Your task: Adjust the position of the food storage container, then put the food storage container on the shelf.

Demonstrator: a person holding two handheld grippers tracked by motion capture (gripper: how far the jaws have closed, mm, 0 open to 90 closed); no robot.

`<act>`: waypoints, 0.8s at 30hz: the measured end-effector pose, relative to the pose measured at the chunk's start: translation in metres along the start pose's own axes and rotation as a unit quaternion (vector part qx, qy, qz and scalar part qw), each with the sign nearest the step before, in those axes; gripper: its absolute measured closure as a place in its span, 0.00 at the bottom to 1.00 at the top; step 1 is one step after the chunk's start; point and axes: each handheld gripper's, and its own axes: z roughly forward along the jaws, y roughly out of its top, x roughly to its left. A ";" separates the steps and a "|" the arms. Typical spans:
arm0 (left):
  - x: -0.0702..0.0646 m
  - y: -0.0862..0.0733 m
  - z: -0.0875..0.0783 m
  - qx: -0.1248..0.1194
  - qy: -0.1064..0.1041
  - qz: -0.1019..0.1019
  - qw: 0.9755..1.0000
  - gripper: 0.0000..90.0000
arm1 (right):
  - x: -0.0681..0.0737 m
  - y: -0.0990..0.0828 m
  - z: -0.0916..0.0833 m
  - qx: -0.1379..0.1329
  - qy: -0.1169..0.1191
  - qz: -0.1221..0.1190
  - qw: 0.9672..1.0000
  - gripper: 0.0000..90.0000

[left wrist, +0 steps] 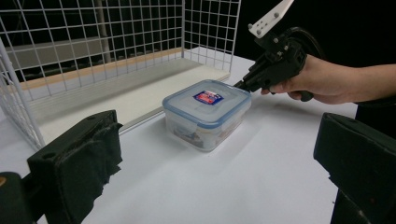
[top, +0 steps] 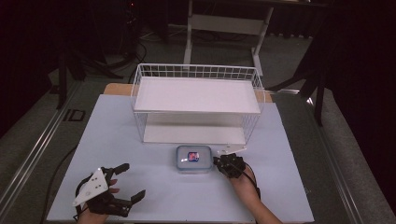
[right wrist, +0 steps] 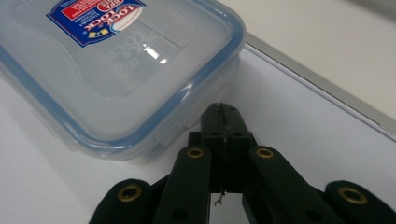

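While the left gripper (top: pixel 125 183) waits with fingers spread, the lidded plastic box (top: pixel 193 158) sits mid-table before the wire rack (top: pixel 196 74). Rigid, light and probably slick, it's best gripped across its side walls; the right gripper (top: pixel 217 162), fingers pressed together, noses its edge.

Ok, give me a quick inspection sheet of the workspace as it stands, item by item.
Surface: white table top, flat, bare around the work.
Job's things: lidded clear food container with a blue seal, lid on, in front of the white wire shelf rack.
Clutter: nothing seen.
Grippers: right gripper shut, tip at the container's right side; contact cannot be told. Left gripper open, holding nothing, apart from the container.
Cables: one trails off the table's left edge.
Surroundings: dark room, grey floor, a white table frame behind.
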 end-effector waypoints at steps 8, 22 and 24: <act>0.000 -0.002 0.004 0.010 -0.003 0.000 1.000 0.02 | -0.003 -0.008 -0.024 -0.024 -0.021 -0.012 0.999 0.87; 0.001 -0.002 0.012 0.016 -0.011 -0.009 1.000 0.02 | -0.006 -0.016 -0.056 -0.095 0.054 0.030 0.994 0.15; 0.001 -0.001 0.015 0.026 -0.014 -0.009 1.000 0.02 | -0.005 -0.015 -0.060 -0.103 0.049 0.023 0.993 0.15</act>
